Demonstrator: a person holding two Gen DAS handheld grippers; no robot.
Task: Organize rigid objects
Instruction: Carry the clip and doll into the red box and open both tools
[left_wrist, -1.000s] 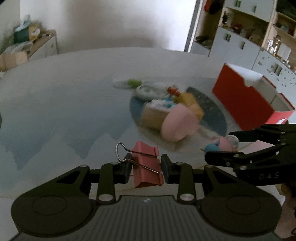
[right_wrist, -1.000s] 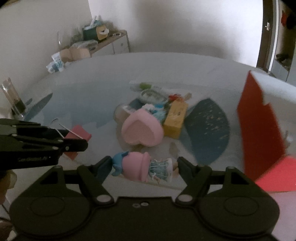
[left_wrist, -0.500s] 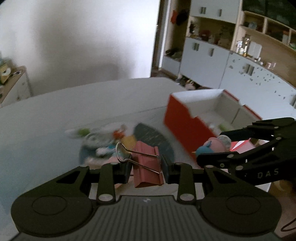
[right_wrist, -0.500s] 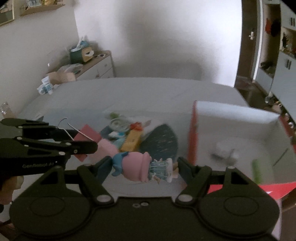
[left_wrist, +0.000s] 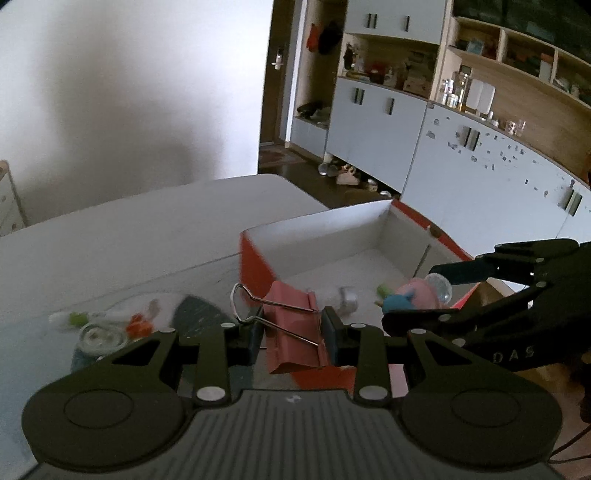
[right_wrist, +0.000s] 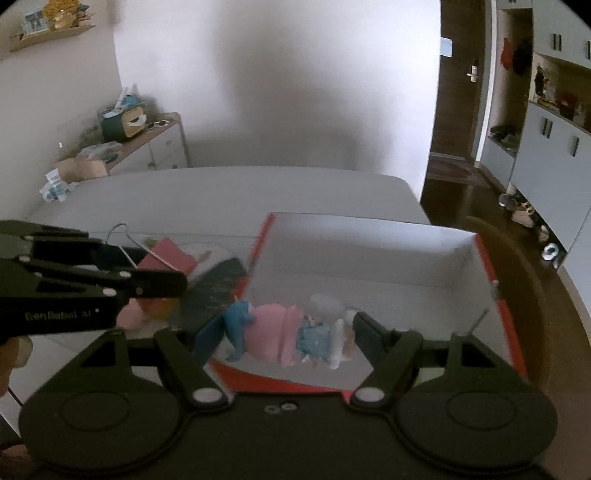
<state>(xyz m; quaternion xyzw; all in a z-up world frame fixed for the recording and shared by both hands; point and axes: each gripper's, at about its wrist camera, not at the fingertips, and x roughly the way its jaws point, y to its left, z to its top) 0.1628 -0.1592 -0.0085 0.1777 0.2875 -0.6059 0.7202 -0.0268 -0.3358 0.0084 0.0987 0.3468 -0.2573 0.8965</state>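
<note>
Grey bench (left_wrist: 129, 240), red box (left_wrist: 258, 258) just ahead of both jaws. Left gripper (left_wrist: 291, 332) clamped on pink binder clip (left_wrist: 295, 328); right gripper (right_wrist: 277, 332) clamped on doll figure (right_wrist: 280, 332). Carry step. Next: over box, release; contents blurred, probably few items.

Dim, soft indoor light, fisheye bending at the edges, tabletop clutter smeared by blur.
</note>
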